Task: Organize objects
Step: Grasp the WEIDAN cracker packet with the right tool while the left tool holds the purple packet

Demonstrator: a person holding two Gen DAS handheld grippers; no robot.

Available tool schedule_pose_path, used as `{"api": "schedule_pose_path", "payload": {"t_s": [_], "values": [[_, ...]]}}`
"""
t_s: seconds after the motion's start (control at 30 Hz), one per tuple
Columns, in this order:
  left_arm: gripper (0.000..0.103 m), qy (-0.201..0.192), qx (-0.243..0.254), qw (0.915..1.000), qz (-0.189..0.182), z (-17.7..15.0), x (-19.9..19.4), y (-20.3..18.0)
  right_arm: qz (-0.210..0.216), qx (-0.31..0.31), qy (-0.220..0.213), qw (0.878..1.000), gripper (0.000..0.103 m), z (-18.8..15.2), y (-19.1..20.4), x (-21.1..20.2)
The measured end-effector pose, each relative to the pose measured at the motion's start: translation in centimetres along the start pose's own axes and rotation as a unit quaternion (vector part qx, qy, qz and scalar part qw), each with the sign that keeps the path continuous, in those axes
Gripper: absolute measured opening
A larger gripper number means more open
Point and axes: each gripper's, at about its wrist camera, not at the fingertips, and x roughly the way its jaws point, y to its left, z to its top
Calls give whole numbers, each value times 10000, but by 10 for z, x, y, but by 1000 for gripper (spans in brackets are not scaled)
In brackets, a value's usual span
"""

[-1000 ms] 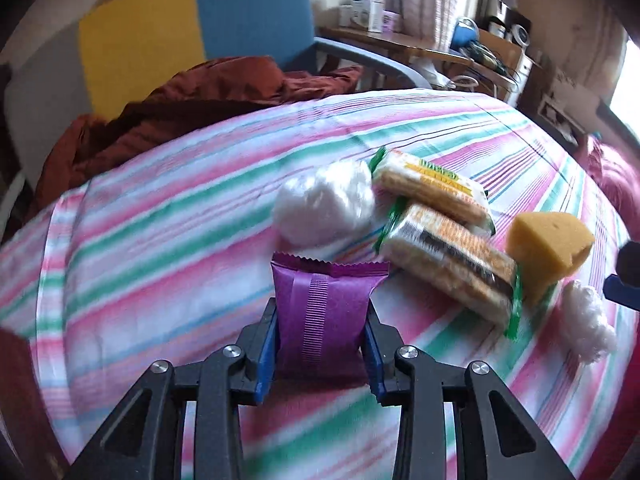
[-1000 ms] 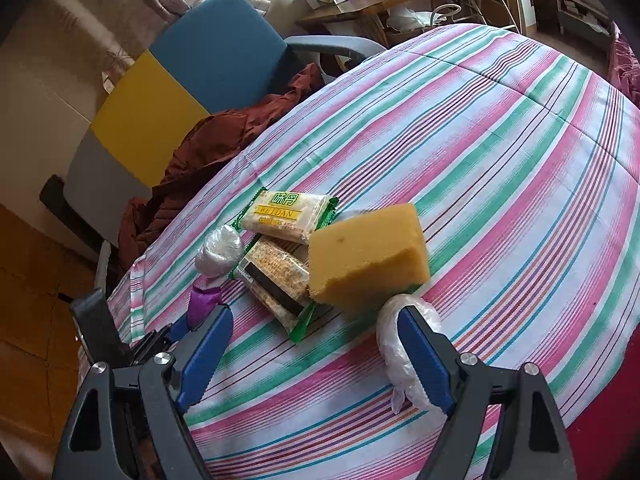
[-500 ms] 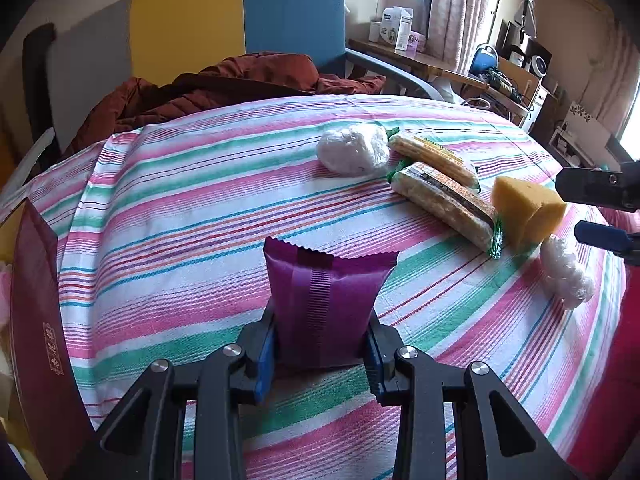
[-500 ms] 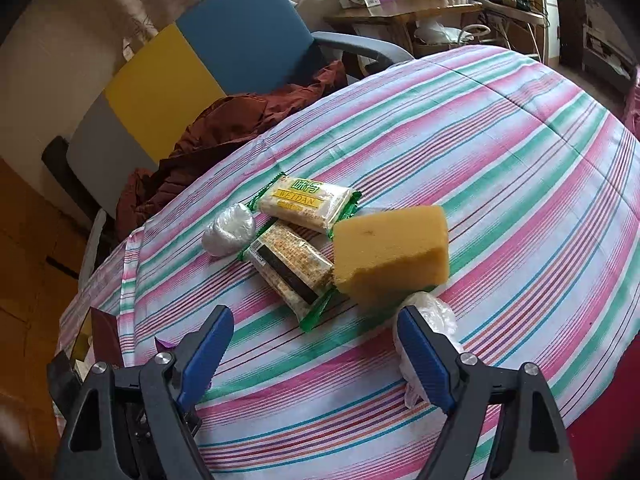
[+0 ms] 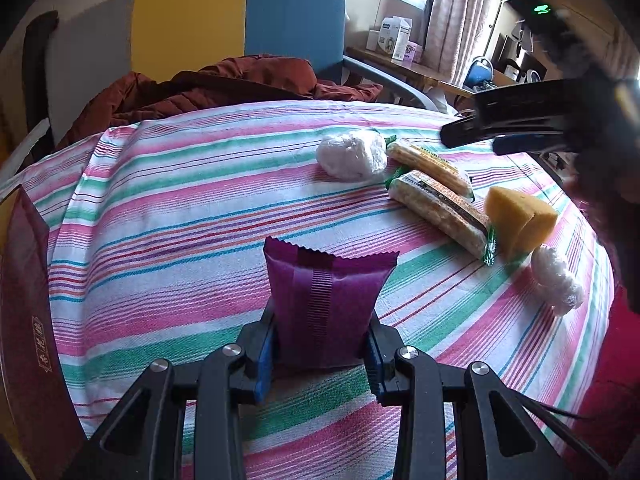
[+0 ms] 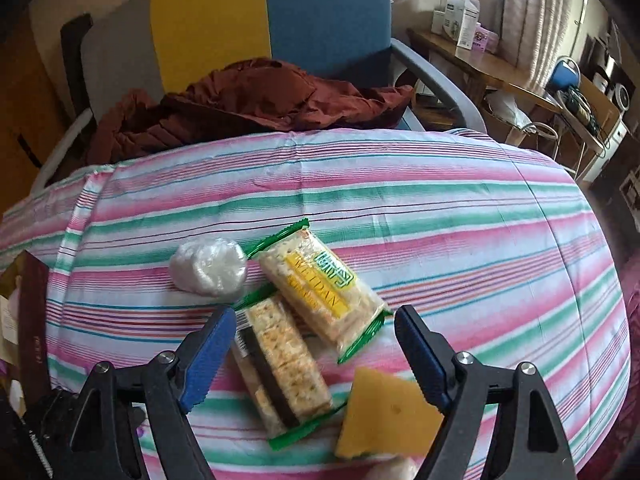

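Clearly the sorting is under way, with two hands on separate jobs. The left gripper is clamped narrow on a purple snack packet, held upright above the striped tablecloth, near the table edge where a dark red box stands at the left. The right gripper hangs over the cluster of remaining items, its jaws wide and just beginning to close, pressing on nothing; below and between them lie two cracker packs, with a yellow sponge near the right finger and a white plastic-wrapped ball beyond the left one. I judge the next move for the right hand is to drop lower and square its jaws across one cracker pack, likely the nearer one with the dark band, without nudging the sponge. The left hand probably needs to carry its packet to the box. One cracker pack reads "WEIDAN" on a yellow panel, with teal Chinese characters I cannot make out; the box carries gold characters, too small to read.
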Motion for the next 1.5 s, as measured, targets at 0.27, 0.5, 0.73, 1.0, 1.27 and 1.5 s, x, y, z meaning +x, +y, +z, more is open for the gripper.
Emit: {"api": "schedule_pose_path", "payload": {"t_s": [0.27,0.5,0.73,1.0,1.27,1.5], "values": [[39,-33,-38,10000,-81,0,0,2,80,-23,827,9965,73,22,-8,76],[39,-62,-32,9999,-97,-1,-1,1,78,26,404,9992,49,13,-7,40],[38,-74,7,10000,-44,0,-1,-1,927,412,-481,9937,49,-19,10,-44],[37,-56,23,9997,223,-15,-23,0,1284,-159,-52,9916,49,-77,64,-41],[37,-220,76,9990,372,-32,-61,-10,989,-991,356,9895,49,-86,92,-12],[38,-533,259,9971,477,-31,-103,-17,937,-1118,399,9885,49,-90,95,-9]]}}
